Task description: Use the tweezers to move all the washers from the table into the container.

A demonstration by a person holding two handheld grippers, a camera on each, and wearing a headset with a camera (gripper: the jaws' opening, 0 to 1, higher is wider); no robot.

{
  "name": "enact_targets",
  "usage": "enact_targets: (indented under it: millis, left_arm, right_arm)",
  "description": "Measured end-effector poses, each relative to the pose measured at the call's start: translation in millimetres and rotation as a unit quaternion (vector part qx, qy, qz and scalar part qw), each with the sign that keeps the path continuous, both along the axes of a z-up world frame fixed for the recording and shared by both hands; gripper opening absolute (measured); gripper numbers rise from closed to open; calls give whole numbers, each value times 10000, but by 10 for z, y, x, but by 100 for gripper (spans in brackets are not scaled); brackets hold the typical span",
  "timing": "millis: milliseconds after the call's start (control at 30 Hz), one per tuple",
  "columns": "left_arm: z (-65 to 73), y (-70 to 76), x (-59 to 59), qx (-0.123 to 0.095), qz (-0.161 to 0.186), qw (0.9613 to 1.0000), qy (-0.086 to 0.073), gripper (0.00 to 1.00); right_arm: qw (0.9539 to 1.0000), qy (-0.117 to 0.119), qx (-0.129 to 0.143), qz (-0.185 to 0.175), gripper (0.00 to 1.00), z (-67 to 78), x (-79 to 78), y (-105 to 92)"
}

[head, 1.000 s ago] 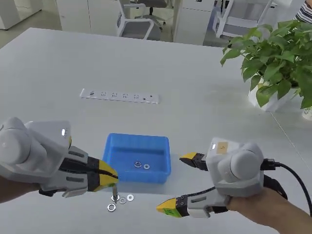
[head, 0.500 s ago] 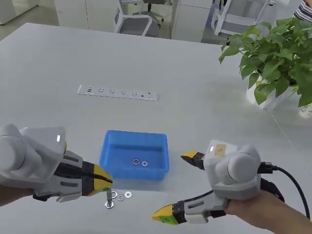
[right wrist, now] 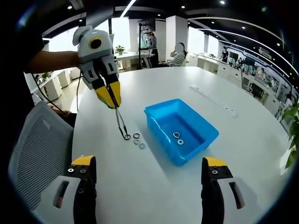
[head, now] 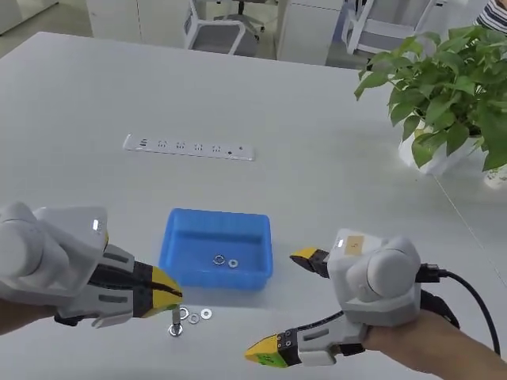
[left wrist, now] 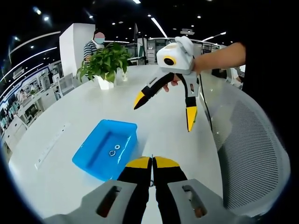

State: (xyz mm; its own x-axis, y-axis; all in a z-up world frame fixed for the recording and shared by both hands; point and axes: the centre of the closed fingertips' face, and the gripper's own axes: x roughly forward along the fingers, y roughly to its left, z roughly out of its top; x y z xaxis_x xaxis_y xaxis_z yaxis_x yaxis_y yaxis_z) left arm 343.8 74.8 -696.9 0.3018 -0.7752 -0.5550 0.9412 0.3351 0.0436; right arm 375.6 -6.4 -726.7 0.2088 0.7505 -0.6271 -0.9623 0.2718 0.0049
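Washers (head: 195, 318): we count four loose on the desk (head: 333, 166), in a small cluster just in front of the near wall of the blue container (head: 215, 237). Two more lie on the container's floor near its middle. The loose washer nearest to us sits slightly apart from the other three. The tips of the tweezers (head: 173, 315) come down right at it, but we cannot tell whether they pinch it.

The tweezers stand nearly upright in the head view. Their upper end is clamped between the fingers (head: 161, 283) of the left gripper (head: 177, 294), which are pressed together on them with no gap visible in the left gripper view. The left gripper hovers above the desk by the container's near left corner.

The right gripper (head: 281, 306) is off to the right of the container, well apart from the washers. Its fingers are spread wide and hold nothing. One yellow tip lies beside the container's right wall, the other lower down and nearer to us.

Farther back on the desk lies a white power strip (head: 188, 147), and a potted plant (head: 444, 87) stands toward the far right edge. Beyond the desk we see office chairs (head: 218, 32).
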Motion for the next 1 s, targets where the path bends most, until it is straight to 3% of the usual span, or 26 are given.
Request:
enact_targets:
  millis: [600,1000]
  left_arm:
    - [-3,-5,-18,5,-101,9999,1,5]
    - [-7,-9,-28,44,-234,9997,11,5]
  right_arm:
    - [9998,-13,30,206,88,-8,-38,98]
    - [9963,-220,42,835,68,-36,-108,275]
